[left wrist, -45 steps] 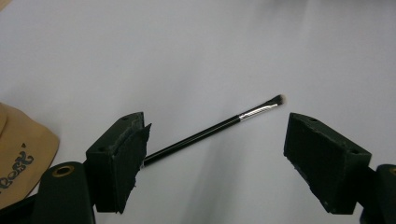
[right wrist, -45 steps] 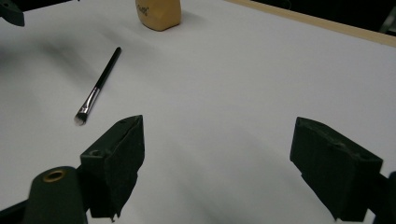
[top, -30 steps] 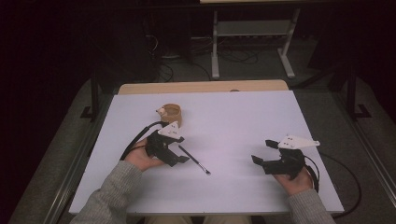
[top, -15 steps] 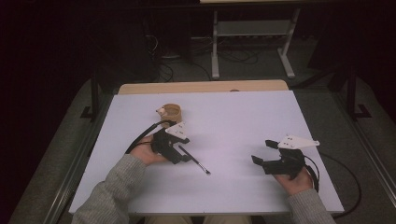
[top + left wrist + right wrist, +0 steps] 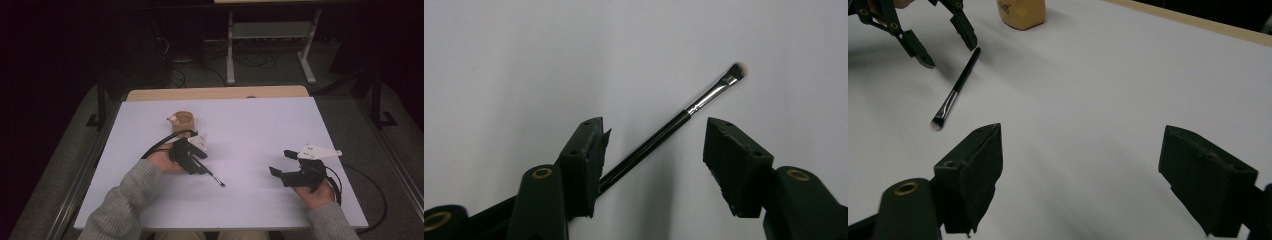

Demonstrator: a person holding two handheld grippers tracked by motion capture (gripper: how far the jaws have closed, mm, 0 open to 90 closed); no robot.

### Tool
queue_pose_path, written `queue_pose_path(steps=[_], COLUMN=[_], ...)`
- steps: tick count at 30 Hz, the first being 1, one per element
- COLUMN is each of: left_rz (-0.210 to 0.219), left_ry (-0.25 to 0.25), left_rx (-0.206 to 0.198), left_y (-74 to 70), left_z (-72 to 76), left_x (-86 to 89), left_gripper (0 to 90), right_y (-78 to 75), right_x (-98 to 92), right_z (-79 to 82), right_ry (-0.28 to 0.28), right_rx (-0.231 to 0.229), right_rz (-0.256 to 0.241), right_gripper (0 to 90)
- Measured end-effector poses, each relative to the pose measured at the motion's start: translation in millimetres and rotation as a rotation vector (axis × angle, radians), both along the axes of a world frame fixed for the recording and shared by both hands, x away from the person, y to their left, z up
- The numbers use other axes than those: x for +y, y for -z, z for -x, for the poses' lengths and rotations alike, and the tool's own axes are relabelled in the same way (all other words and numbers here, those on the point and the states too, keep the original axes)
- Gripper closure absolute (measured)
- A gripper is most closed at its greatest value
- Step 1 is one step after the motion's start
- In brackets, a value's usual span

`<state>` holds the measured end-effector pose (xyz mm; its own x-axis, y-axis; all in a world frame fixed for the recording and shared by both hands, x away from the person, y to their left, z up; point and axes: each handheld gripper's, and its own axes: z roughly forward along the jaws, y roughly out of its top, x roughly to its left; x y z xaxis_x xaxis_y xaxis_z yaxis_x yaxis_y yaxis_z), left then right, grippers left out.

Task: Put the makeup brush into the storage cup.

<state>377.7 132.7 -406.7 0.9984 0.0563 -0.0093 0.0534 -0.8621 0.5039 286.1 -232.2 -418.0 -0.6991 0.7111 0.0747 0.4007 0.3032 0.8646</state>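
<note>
A thin makeup brush [image 5: 211, 175] with a black handle, silver ferrule and pale tip lies on the white table [image 5: 260, 125]. My left gripper [image 5: 196, 166] is over its handle end, jaws open. In the left gripper view the brush [image 5: 664, 132] runs diagonally between the jaws of the left gripper [image 5: 655, 125], close to the left-hand one. My right gripper [image 5: 281, 162] rests open at the table's right front, nothing between the jaws of the right gripper [image 5: 1083, 137]. Its view shows the brush [image 5: 955, 90] and the left gripper [image 5: 948, 54] farther off.
A tan round cup [image 5: 182, 122] stands just behind the left gripper, and the cup [image 5: 1022, 12] also appears at the top of the right gripper view. A wooden strip [image 5: 215, 93] borders the table's far edge. A metal stand [image 5: 270, 35] and cables are on the floor beyond.
My left gripper has shifted slightly right and toward the table's front, away from the cup, which now shows more fully. The brush and the right gripper have stayed put.
</note>
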Motion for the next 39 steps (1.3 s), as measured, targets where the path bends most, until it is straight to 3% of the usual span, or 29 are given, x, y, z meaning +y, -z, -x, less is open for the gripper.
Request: queue_pose_path(steps=[12,20,25,29,35,39], left_rz=[-0.047,-0.084,-0.076,-0.087,-0.119,-0.139], left_ry=[0.068,0.14,0.176,0.207,0.21,0.186], left_rx=[0.019,0.023,0.024,0.011,0.014,0.035], left_y=[9.7,15.3,16.6,16.7,15.1,14.2], left_z=[-5.7,-6.2,-7.0,-8.0,-8.4,-9.5], left_x=[-11.4,-15.6,-15.4,-15.8,-20.3,-23.3], left_gripper=[56.8,67.9,72.1,80.9,83.9,84.2], right_y=[0.3,0.5,0.3,0.2,0.3,0.5], right_x=[0.1,-0.9,-1.2,-1.4,-1.6,-1.3], right_z=[-0.4,-0.6,-0.2,0.0,0.0,-0.2], right_ry=[-0.004,-0.005,-0.004,-0.004,-0.003,-0.004], right_rx=[0.002,0.0,-0.001,-0.002,0.0,0.002], right_rz=[0.0,0.0,-0.003,-0.004,-0.005,-0.004], right_gripper=[16.8,16.8,16.8,16.8,16.8,16.8])
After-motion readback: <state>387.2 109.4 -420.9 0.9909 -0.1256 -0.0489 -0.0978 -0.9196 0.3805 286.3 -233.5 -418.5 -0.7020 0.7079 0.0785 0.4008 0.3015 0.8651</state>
